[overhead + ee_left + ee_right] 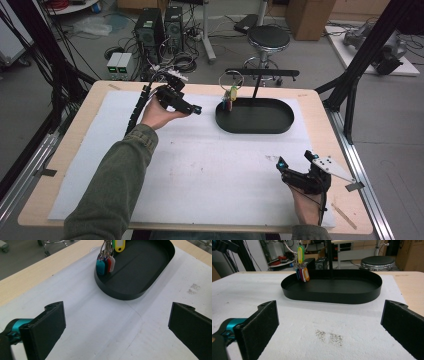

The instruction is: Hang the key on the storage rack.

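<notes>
A black oval tray [255,117] sits at the back middle of the white mat. A bunch of coloured key tags [229,98] hangs on a metal ring from the arm of a black stand [262,73] over the tray's left end. My left gripper [195,108] is held open just left of the tray, nothing between its jaws. In the left gripper view the tags [105,263] and the tray [120,293] lie ahead of the left gripper [116,325]. My right gripper [282,170] is open near the front right, and its own view faces the tray [332,297] and the tags [301,273].
A white foam mat [200,165] covers most of the wooden table [70,150]. A small dark smudge [329,336] marks the mat in front of the right gripper. A stool [268,37] and computer towers [150,27] stand on the floor beyond the far edge.
</notes>
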{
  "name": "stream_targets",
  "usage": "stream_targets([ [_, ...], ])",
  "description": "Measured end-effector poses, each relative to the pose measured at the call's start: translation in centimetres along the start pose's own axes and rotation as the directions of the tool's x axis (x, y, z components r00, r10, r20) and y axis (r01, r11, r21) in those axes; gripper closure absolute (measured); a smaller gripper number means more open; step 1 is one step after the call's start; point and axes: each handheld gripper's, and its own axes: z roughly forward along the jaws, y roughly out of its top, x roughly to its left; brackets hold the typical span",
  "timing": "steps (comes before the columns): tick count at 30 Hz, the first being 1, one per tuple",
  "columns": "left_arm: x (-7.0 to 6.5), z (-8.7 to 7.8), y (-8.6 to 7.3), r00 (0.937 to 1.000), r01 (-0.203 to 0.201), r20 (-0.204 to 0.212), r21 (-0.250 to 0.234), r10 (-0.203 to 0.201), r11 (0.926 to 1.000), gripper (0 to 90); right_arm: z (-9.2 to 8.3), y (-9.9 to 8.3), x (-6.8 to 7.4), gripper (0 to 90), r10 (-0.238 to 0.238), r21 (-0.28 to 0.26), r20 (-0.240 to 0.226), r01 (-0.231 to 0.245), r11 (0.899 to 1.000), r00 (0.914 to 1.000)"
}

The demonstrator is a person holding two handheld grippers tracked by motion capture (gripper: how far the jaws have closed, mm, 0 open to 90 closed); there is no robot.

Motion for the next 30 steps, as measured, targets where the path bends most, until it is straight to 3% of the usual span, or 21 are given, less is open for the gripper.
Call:
stream_targets([
  [8,0.7,-1.9,-2.3,0.9990,0.040,-0.015,-0.045,-0.041,0.9982,1.6,-0.2,0.0,-0.2,0.4,0.008,-0.004,0.003,-0.008,1.000,1.0000],
  [12,0.8,-3.0,-3.3,0.9980,0.063,0.010,-0.078,-0.062,0.9950,1.7,-0.2,0.0,-0.3,0.4,0.012,-0.007,0.004,-0.012,1.000,0.9999],
  [22,1.2,-5.7,-5.5,0.9957,0.074,-0.048,-0.104,-0.079,0.9919,1.6,0.0,0.0,-0.1,0.4,0.003,0.003,0.000,-0.003,1.000,1.0000],
  [30,1.8,-7.7,-7.9,0.9899,0.103,-0.080,-0.165,-0.117,0.9809,1.6,0.0,-0.1,-0.2,0.4,0.000,0.008,0.000,0.000,1.000,1.0000],
])
